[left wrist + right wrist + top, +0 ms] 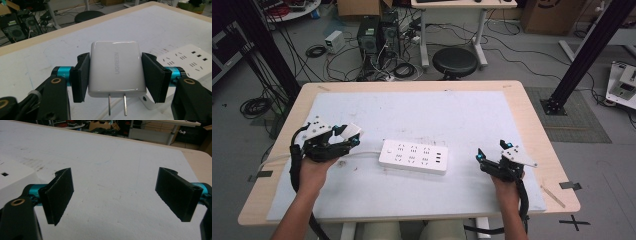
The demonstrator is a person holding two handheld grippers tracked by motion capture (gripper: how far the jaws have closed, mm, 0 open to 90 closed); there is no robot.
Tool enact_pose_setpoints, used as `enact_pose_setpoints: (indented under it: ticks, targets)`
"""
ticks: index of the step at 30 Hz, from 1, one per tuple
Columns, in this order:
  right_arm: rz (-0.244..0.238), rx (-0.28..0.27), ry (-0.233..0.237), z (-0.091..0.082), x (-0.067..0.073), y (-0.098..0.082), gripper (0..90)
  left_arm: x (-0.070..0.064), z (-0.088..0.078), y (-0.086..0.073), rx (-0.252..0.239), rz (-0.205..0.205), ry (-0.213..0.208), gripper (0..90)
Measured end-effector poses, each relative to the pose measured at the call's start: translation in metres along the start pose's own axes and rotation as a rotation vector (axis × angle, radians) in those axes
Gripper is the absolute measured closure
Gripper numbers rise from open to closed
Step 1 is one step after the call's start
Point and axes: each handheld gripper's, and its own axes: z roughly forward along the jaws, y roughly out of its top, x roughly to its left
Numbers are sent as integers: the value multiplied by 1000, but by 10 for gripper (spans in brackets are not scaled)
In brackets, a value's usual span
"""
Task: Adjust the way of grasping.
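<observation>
White charger point(116, 68) clamped in left gripper point(343, 136), carried above the bench point(532, 107) left of the power strip point(413, 156).
Charger is gripped by its flat sides, so the two prongs are left free; judged as set up for plugging into the strip. Left gripper is held level by the hand at the near left, jaws toward the strip. Right gripper point(115, 195) is kept low at the near right, jaws wide apart, nothing between them.

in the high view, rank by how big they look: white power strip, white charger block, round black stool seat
1. The white power strip, lying flat on the table, looks largest.
2. The round black stool seat, though it stands farther from the camera.
3. The white charger block, clamped in the left gripper, looks smallest.
</observation>
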Motion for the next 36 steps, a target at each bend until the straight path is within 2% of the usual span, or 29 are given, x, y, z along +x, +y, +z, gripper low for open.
enact_pose_setpoints:
  ticks: [3,4,5,6,9,10,13,15,17,20,23,24,26,27,33,34,36]
  targets:
    - [-17,-5,10,0,0,0,154,-6,-1,3,-12,19,-27,425]
    - [-17,-5,10,0,0,0,154,-6,-1,3,-12,19,-27,425]
    - [-7,-1,14,0,1,0,154,-11,-1,5,-17,36,-47,425]
    - [7,6,37,0,-2,1,154,-16,0,6,-15,45,-67,425]
    - [18,13,54,-1,-2,1,154,-20,1,8,-13,61,-86,425]
    - [14,18,71,-3,0,2,154,-23,2,9,-10,76,-104,425]
    - [-10,12,104,-4,3,2,154,-27,2,9,-11,86,-119,425]
    - [-9,15,118,-5,5,5,154,-31,3,9,-15,87,-137,425]
    - [-4,15,133,-7,6,8,155,-35,5,10,-13,104,-160,425]
    - [-7,10,154,-8,7,12,154,-36,6,9,-2,119,-170,425]
    - [-13,6,172,-10,8,16,154,-38,7,8,-6,113,-176,425]
    - [-8,11,206,-11,9,18,154,-41,10,6,-6,124,-204,425]
    - [-7,12,220,-12,9,19,154,-44,11,4,0,135,-213,425]
    - [7,17,241,-13,11,19,154,-45,12,4,-2,135,-220,425]
    - [15,32,314,-16,17,23,154,-54,14,1,0,165,-257,425]
    - [15,32,314,-16,17,23,154,-55,14,1,-1,171,-264,425]
    - [14,46,358,-16,22,25,154,-57,14,1,6,190,-274,425]
